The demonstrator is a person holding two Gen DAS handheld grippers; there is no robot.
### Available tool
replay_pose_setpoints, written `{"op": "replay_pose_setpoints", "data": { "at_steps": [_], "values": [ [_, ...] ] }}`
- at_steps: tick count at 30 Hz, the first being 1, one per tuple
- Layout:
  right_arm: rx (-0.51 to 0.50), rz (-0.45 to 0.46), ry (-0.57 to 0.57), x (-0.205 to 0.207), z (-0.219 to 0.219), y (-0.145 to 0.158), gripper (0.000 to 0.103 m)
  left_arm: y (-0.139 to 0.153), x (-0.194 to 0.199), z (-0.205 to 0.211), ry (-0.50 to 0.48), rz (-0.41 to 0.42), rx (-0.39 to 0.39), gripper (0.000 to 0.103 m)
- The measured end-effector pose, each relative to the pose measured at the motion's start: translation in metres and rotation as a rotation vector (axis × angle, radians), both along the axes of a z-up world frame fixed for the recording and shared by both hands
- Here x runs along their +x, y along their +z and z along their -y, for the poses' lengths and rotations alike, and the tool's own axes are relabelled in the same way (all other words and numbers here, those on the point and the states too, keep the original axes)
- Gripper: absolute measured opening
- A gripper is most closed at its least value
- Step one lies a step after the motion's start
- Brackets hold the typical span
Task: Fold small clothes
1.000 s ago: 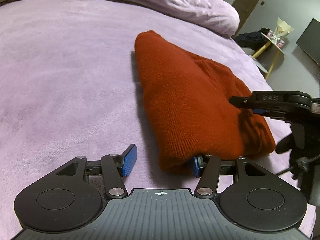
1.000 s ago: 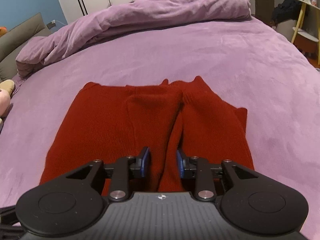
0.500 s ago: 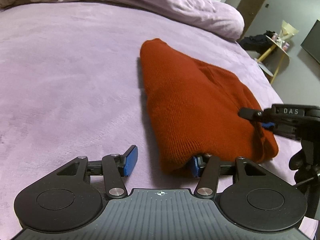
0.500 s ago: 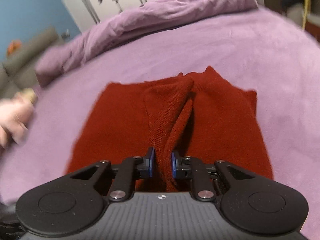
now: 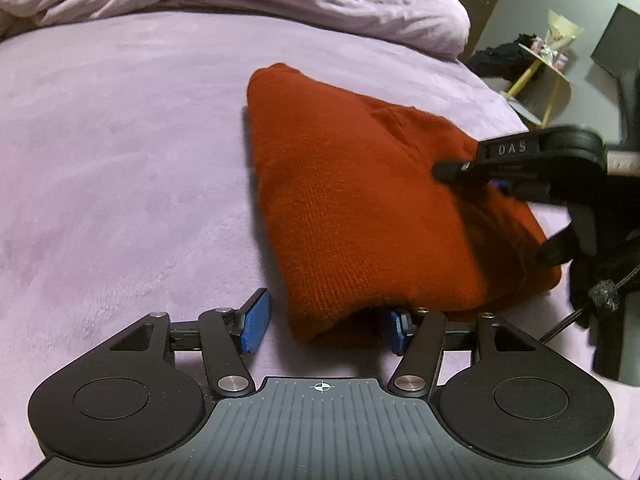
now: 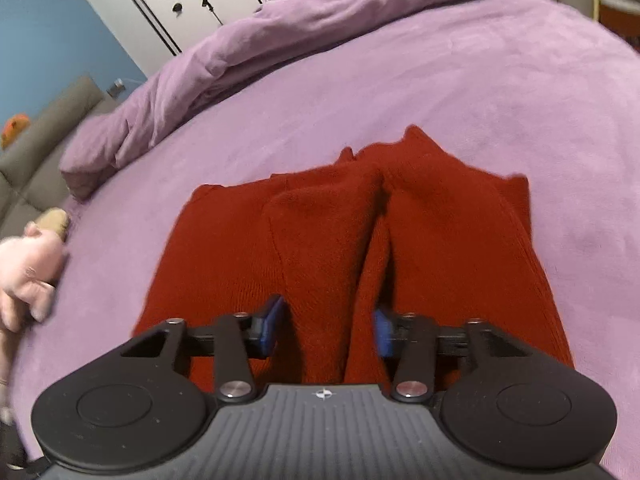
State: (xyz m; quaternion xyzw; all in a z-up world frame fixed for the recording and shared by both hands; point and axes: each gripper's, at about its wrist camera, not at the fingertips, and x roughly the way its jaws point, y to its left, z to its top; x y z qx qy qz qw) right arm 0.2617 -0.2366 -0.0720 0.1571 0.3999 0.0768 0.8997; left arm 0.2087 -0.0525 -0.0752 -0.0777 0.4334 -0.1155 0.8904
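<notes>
Red knitted garment lies folded on the purple bedspread, filling the centre and right of my left wrist view; in my right wrist view the same garment spreads across the lower middle of the frame, with a raised crease running up its centre.

My left gripper sits low over the bedspread at the bottom of its frame, pointing along the near edge of the knit. Its jaws stand wide apart. The left blue pad rests clear over bare purple fabric, while the right pad is partly hidden under the rolled near corner of the garment, which bulges into the gap between them. Nothing is pinched.

My right gripper hovers just above the garment at the bottom of its own frame, angled forward along the crease. Its jaws are also spread, with the fold of knit rising between the two blue pads; whether either pad touches the cloth I cannot tell. From the left wrist view this gripper reaches in from the right edge of the frame, over the far side of the garment, somewhat blurred.

A rumpled duvet lies along the upper part of the frame.
</notes>
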Motion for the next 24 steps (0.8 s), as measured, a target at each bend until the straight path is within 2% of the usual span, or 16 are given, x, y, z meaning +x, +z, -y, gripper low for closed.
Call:
{"op": "replay_pose_setpoints", "data": {
  "at_steps": [2,6,9,12,13,16,19,20,21,24],
  "values": [
    [-0.122,0.069,0.026,-0.006,-0.012,0.017,0.011,0.0,-0.001,0.001,0.008,0.001,0.004,0.064],
    [-0.284,0.191,0.028,-0.024,-0.011,0.044,0.01,0.001,-0.001,0.002,0.034,-0.001,-0.005,0.065],
    [-0.372,0.177,-0.013,-0.025,-0.001,0.041,0.01,0.001,-0.003,0.006,0.029,0.001,-0.016,0.066],
    [-0.428,0.11,-0.043,-0.019,0.009,0.025,0.011,0.001,-0.002,0.012,0.017,0.003,0.003,0.066],
    [-0.428,0.102,-0.049,-0.019,0.014,0.018,0.011,0.002,-0.002,0.013,0.013,0.005,0.007,0.066],
    [-0.346,0.084,-0.091,-0.022,0.03,0.011,0.017,0.002,-0.001,0.012,0.01,0.002,0.01,0.066],
    [-0.287,0.108,-0.139,-0.046,0.043,0.021,0.032,0.002,0.001,0.009,0.017,-0.006,-0.008,0.065],
    [-0.257,0.113,-0.161,-0.058,0.05,0.024,0.04,0.002,0.002,0.01,0.019,-0.007,-0.01,0.065],
    [-0.219,0.115,-0.183,-0.069,0.058,0.024,0.047,0.002,0.001,0.01,0.021,-0.006,-0.011,0.064],
    [-0.031,0.084,-0.232,-0.107,0.08,0.016,0.048,0.001,0.0,0.013,0.027,-0.002,-0.003,0.063]
  ]
}}
